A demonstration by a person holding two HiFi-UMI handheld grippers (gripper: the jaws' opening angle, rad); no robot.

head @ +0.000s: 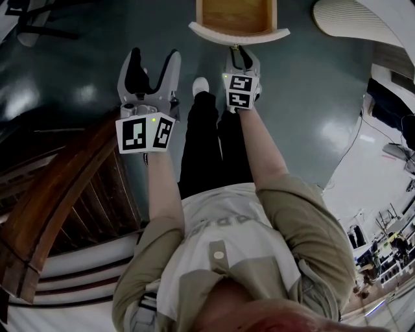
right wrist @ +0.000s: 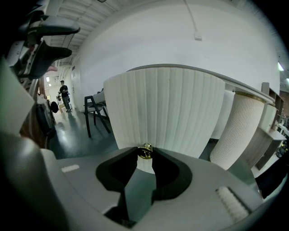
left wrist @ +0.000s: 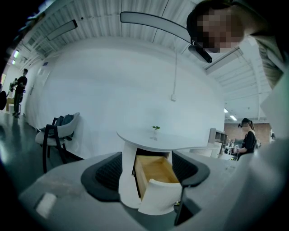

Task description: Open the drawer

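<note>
The drawer (head: 237,16) stands pulled out of a white round table (left wrist: 158,137), showing its bare wooden inside and curved white ribbed front (right wrist: 167,113). My right gripper (head: 238,52) reaches to the middle of that front, and its pads are shut on the small brass knob (right wrist: 145,152). My left gripper (head: 154,61) hangs open in the air to the left of the drawer, nothing between its fingers. In the left gripper view the open drawer (left wrist: 156,171) shows between the two spread pads (left wrist: 106,173).
A dark wooden stair-like structure (head: 58,194) fills the left. The person's legs and white shoe (head: 201,84) stand between the grippers. A chair (left wrist: 56,133) stands far left, a ribbed white column (right wrist: 244,131) to the drawer's right, and another person (left wrist: 248,142) far right.
</note>
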